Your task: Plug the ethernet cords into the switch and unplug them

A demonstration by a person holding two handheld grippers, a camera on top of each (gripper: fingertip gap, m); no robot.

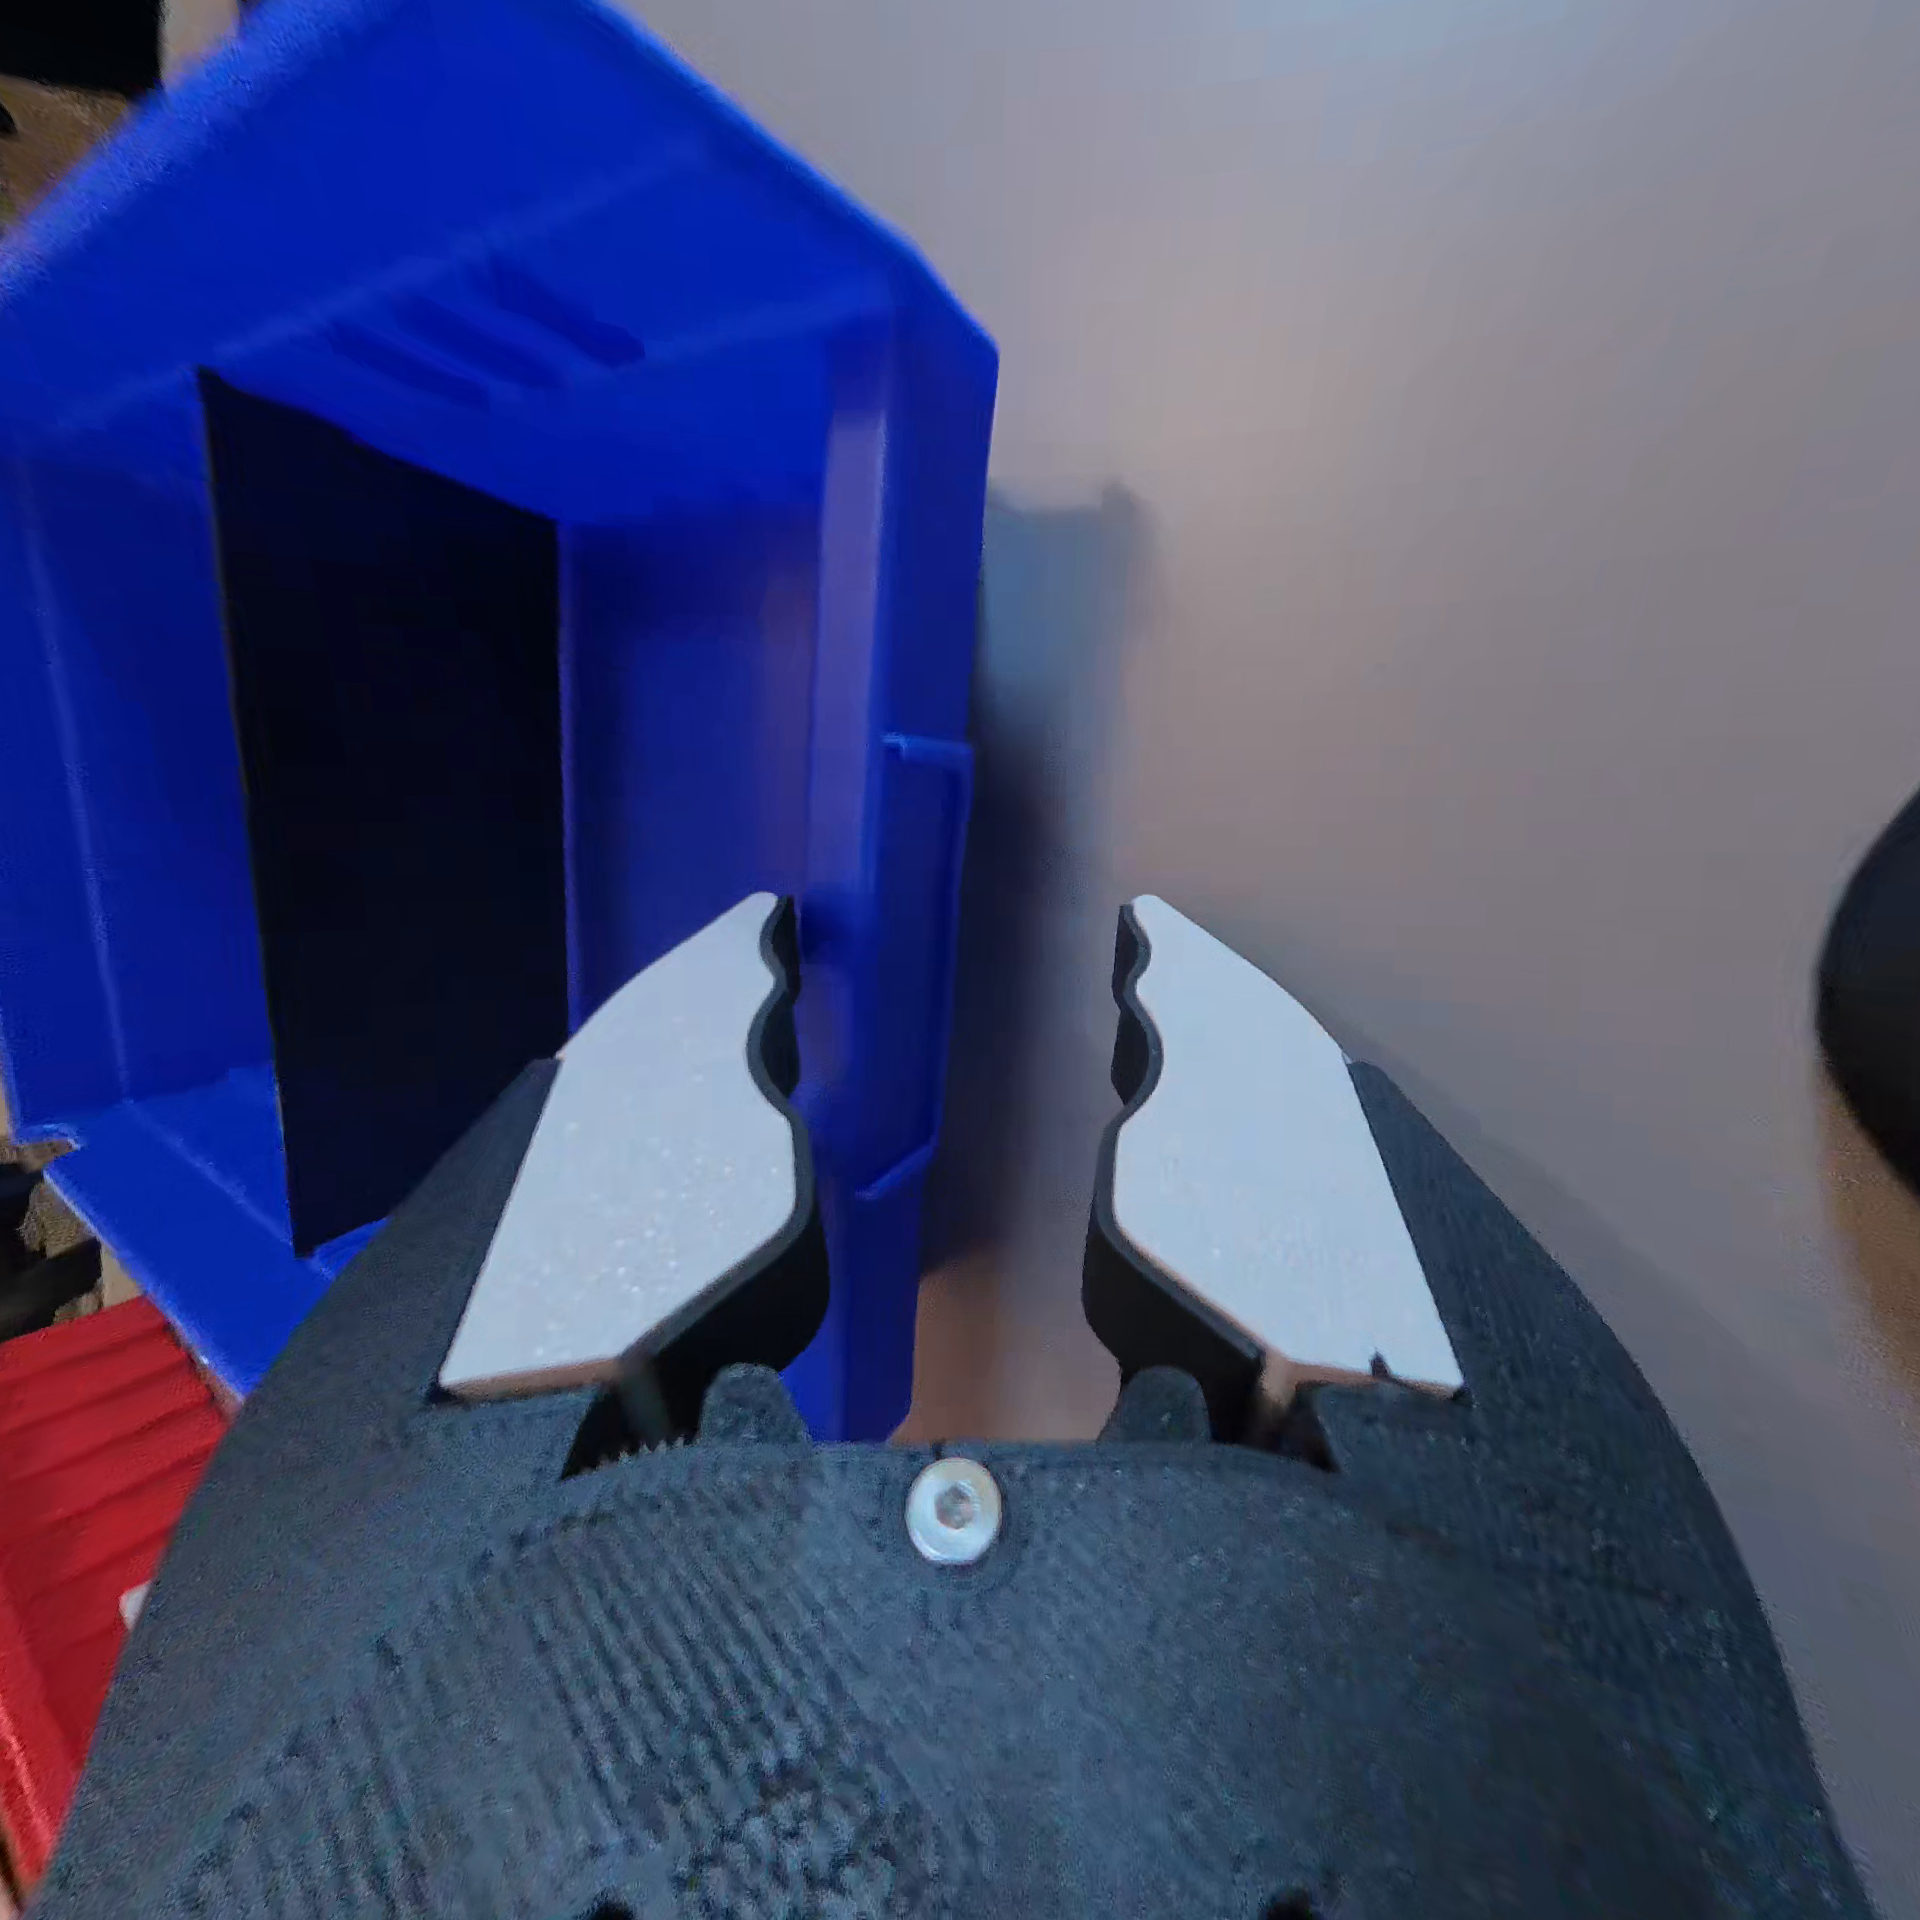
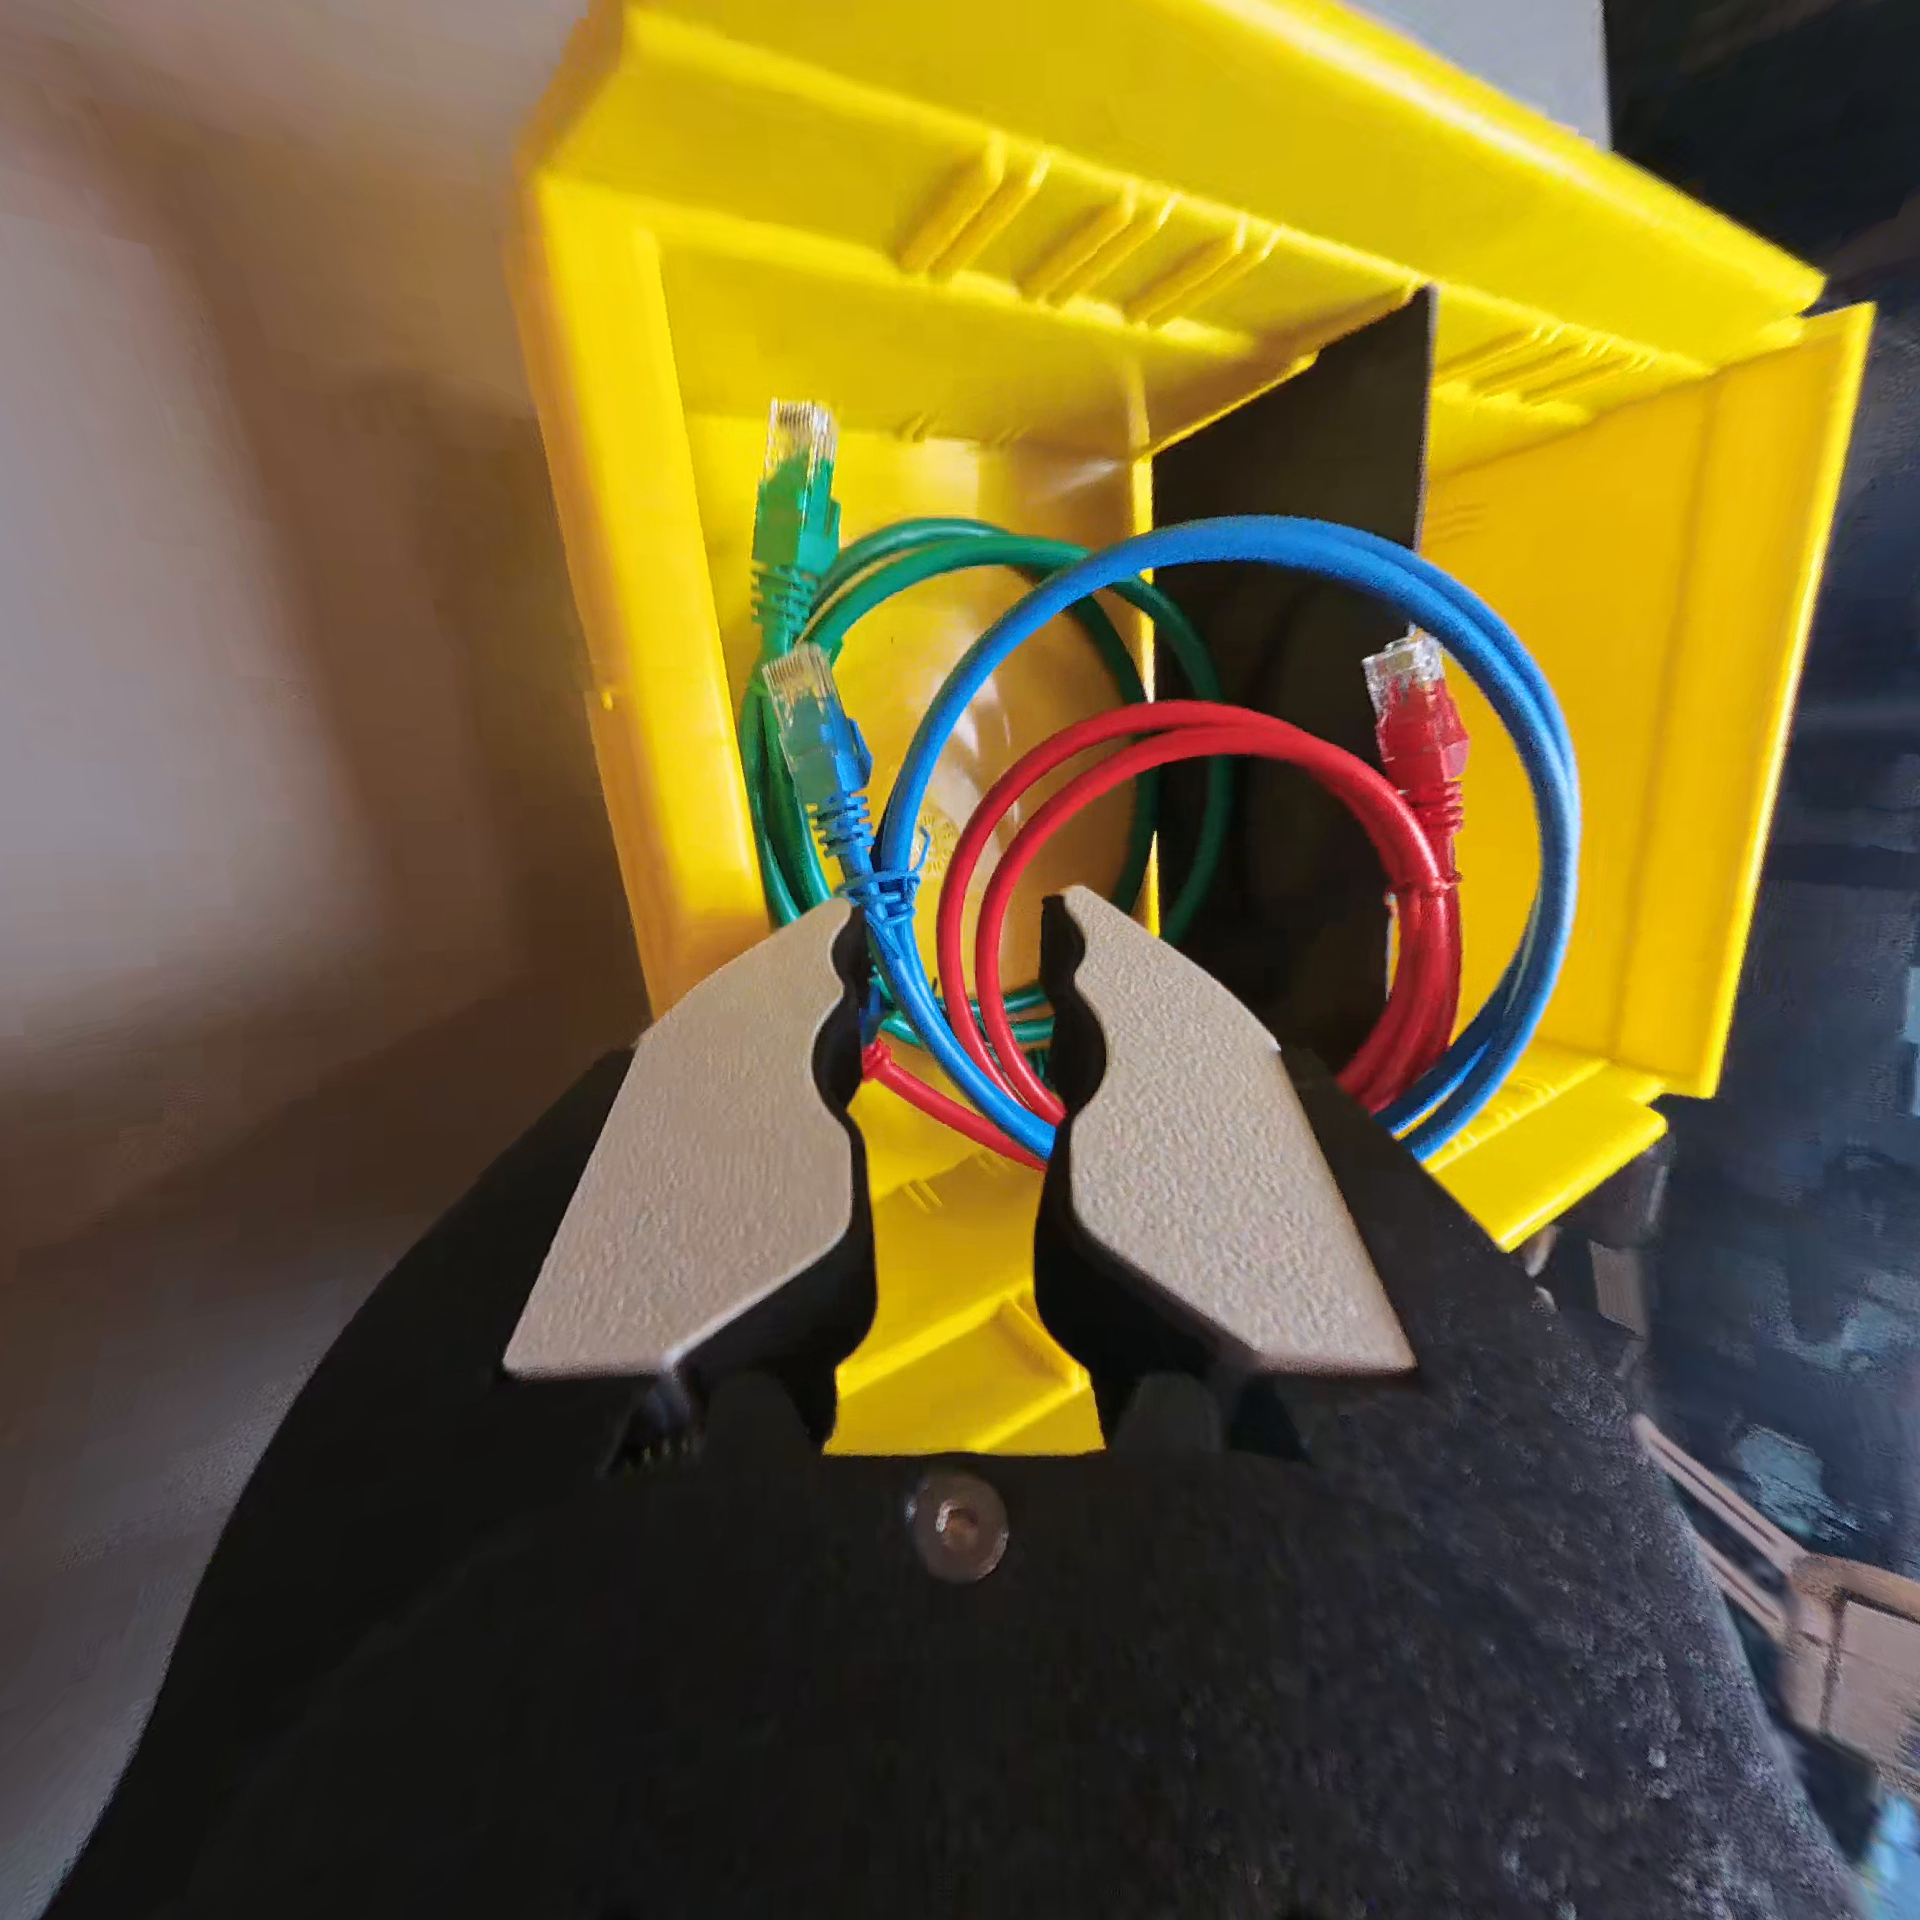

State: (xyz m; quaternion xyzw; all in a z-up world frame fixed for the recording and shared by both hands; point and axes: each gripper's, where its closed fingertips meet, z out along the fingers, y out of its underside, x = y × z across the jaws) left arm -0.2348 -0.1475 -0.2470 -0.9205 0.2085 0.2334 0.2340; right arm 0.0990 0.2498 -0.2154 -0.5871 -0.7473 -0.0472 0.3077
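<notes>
Cords lie coiled inside a yellow bin point(image 2: 623, 582): a green ethernet cord point(image 2: 795, 540), a blue ethernet cord point(image 2: 1340, 551) and a red ethernet cord point(image 2: 1418, 743). Right claw point(image 2: 951, 914) hangs open just in front of the loops, gripping nothing. Left claw point(image 1: 956, 914) is also open and empty, beside a blue bin point(image 1: 727, 644) with a black divider point(image 1: 395, 790) on the counter point(image 1: 1455, 520).
</notes>
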